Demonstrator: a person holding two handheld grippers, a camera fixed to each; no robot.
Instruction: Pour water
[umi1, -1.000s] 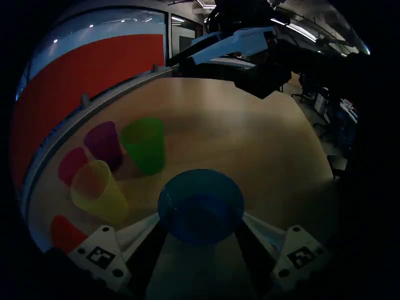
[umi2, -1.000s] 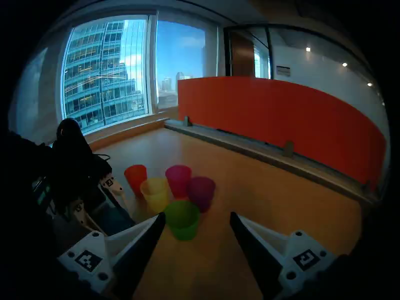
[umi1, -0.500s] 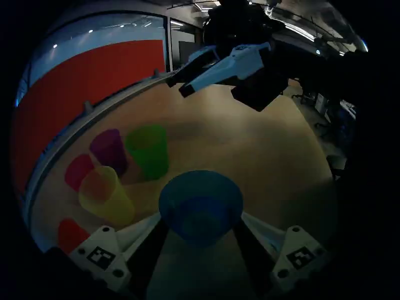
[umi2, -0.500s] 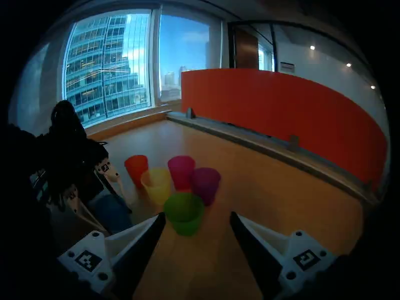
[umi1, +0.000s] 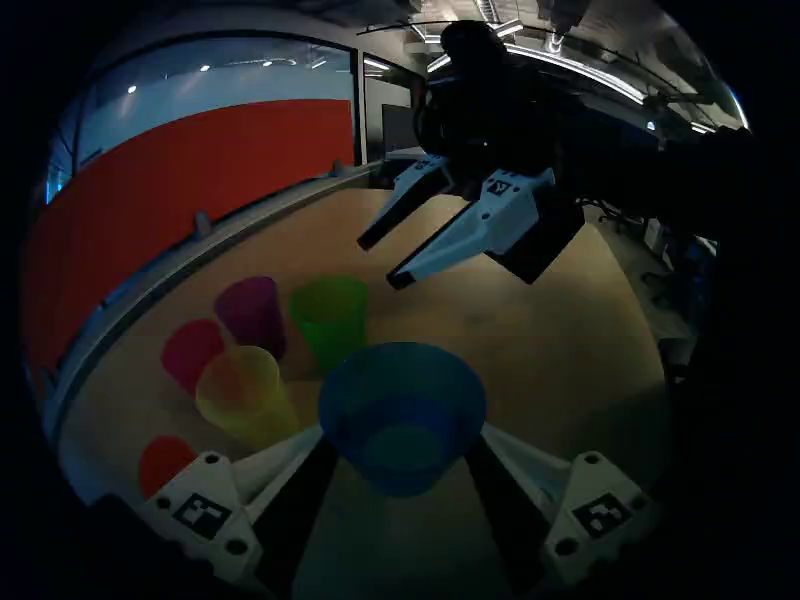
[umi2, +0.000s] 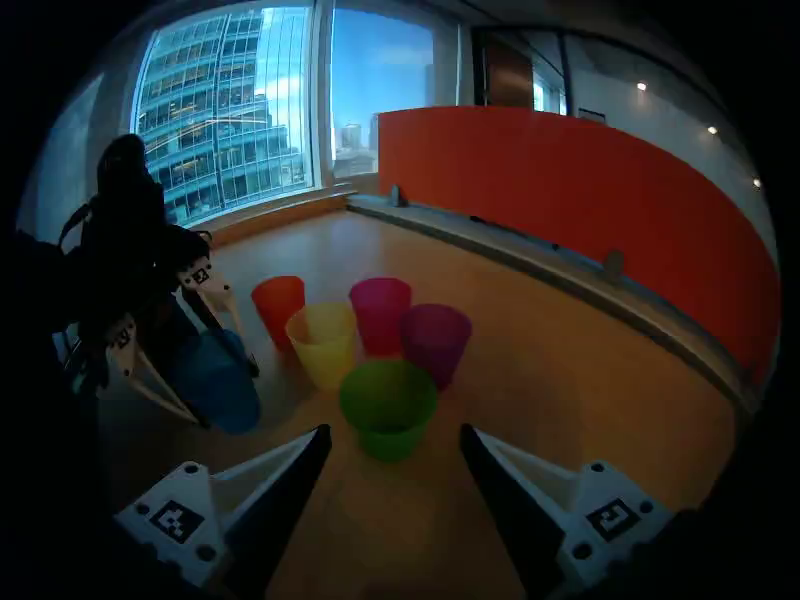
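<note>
Left tongs (umi1: 402, 434) are clenched on the blue cup (umi1: 402, 400), one finger pressing each side of the wall below the rim. The cup is upright with its mouth open to the camera. Whether its base rests on the table (umi1: 540, 330) cannot be told, and no water level can be made out inside.

Handling, judged: thin plastic tumbler, light, smooth and tapered, so it may slide or flex under a hard squeeze. The mid-wall hold looks right; a grip nearer the rim would deform it. Any water adds weight and will slosh on a fast tilt.

Right tongs (umi2: 393, 432) are released and empty. The green cup (umi2: 388, 405) stands just ahead of their gap, untouched.

Surroundings: behind the green cup stand the yellow cup (umi2: 322, 340), pink cup (umi2: 380, 312), purple cup (umi2: 436, 340) and orange cup (umi2: 277, 305), packed close. The blue cup sits just beside the yellow one. A wide tilt could knock these neighbours, and the right tongs hang over the green cup in the left gripper view.
</note>
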